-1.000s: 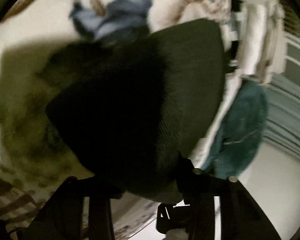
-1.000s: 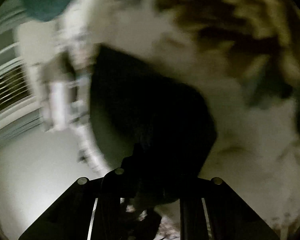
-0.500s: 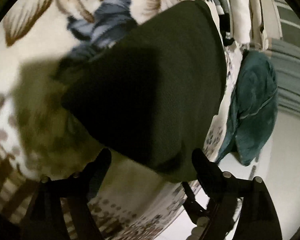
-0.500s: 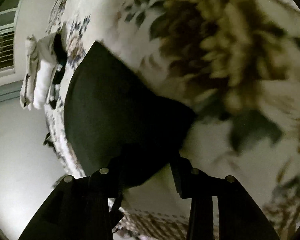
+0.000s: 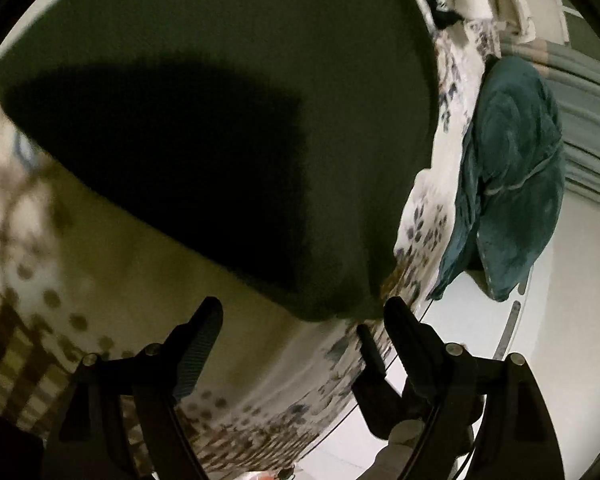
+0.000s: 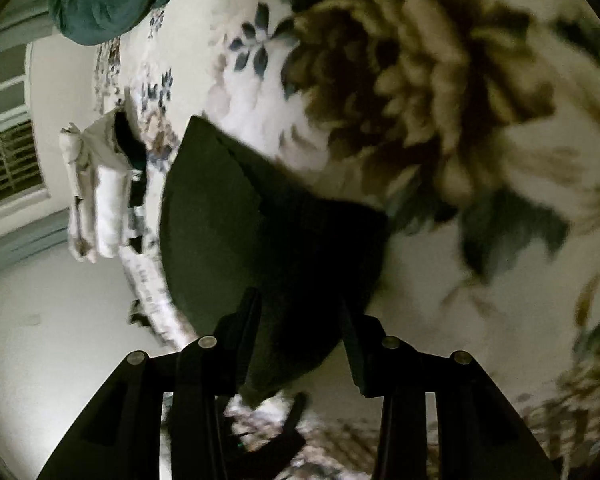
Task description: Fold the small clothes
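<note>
Left wrist view: left claw (image 5: 300, 320) gapes empty near the dark cloth (image 5: 228, 100), lying folded on the bed (image 6: 440, 320). Right claw (image 6: 296, 320) straddles its corner, unclamped. Probably needs smoothing or stacking next.

Folded garment (image 5: 228, 128) flat on bedspread (image 5: 112, 264), near bed edge. Stack of folded clothes (image 6: 96, 204) beyond it along same edge. Towel (image 5: 508, 176), possibly blanket, draped over edge, right of garment in left wrist view. Floor (image 5: 572, 360) below.

Dim, fisheye-warped edges, motion blur on bedspread (image 6: 440, 92), heavy shadow over dark garment (image 5: 228, 128).
</note>
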{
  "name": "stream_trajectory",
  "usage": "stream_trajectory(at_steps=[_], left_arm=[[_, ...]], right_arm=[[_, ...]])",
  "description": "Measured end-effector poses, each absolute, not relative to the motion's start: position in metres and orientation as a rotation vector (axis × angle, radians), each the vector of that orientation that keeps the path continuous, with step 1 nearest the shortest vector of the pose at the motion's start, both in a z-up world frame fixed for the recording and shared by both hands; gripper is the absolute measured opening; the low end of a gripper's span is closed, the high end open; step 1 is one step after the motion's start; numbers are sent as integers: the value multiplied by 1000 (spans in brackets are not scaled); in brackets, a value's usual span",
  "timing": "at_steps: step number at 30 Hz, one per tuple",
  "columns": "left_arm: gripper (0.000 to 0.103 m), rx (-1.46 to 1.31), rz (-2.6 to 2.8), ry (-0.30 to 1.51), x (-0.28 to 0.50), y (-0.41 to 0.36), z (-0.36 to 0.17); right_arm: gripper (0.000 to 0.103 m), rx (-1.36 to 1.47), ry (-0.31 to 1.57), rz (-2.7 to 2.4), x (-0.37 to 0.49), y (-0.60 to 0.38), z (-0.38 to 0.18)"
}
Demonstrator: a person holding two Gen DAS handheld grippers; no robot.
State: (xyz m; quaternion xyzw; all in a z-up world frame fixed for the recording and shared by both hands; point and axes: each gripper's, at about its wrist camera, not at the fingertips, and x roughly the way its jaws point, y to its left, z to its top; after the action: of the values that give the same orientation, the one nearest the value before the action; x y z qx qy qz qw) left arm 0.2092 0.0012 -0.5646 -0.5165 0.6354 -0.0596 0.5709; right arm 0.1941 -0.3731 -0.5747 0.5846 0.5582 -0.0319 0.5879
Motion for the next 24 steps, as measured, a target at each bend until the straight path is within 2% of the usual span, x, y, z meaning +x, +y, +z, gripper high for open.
stream_trajectory(at_steps=[2,4,6,10,14,17,20,22,24], left_arm=[[82,-1214,-136,1500,209,-2,-566],[82,-1202,-131,1504,210,-1,-568],[82,-1189,-129,1510,212,-1,-569],[82,-1169,-128,1509,213,1,-569],[82,-1168,-123,1515,213,2,-572],[82,-1155,-121,1518,217,-2,-571],[82,-1160,-117,1521,215,1,-576],[82,-1177,-112,1532,213,2,-579],[82,-1181,-114,1537,210,5,-580]], right_arm=[[41,1382,1306,-74,201,-371,-585],[6,1361,1323,-120,211,-369,-595],[6,1366,1319,-129,217,-368,-592],[6,1175,1273,-72,225,-361,-536],[5,1070,1261,-136,214,-364,-511],[5,1052,1278,-238,202,-384,-519],[6,1141,1413,-216,196,-396,-566],[12,1164,1453,-202,193,-397,-585],[33,1226,1441,-205,185,-404,-589]])
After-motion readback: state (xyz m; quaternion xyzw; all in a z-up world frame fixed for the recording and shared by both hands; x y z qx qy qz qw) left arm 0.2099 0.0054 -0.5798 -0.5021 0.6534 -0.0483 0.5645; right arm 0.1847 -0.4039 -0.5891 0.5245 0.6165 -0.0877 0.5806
